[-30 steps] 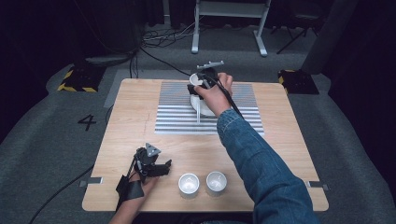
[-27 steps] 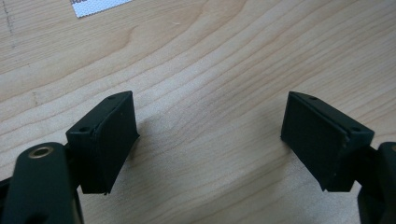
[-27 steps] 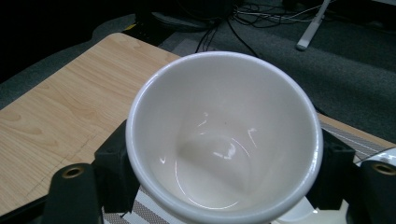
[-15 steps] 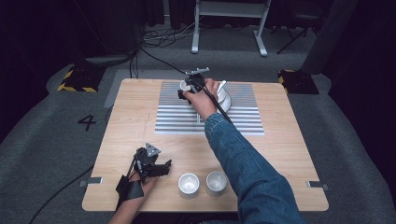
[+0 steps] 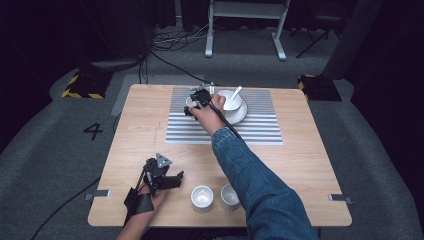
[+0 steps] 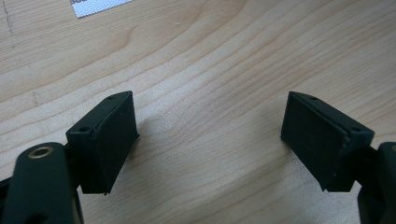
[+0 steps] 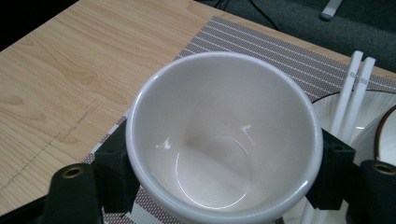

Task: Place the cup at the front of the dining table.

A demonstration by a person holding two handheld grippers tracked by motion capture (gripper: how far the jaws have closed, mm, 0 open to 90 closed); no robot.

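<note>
Two grippers over wooden table (image 5: 310, 165) with striped mat (image 5: 260, 127), grey floor (image 5: 55, 150), left gripper (image 6: 208, 140) fingers apart, right gripper (image 7: 224, 172) clamping white cup (image 7: 224, 135)

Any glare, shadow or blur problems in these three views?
High view: table evenly lit, surroundings dark, picture soft. Right gripper view: small glare spots inside the white cup, otherwise sharp. Left gripper view: wood grain sharp, faint shadows beside the open jaws.

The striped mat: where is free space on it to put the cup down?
The striped mat is bare along its near half and its right part. Its far middle is crowded: the plate with bowl and spoon, and the right gripper holding the cup.
</note>
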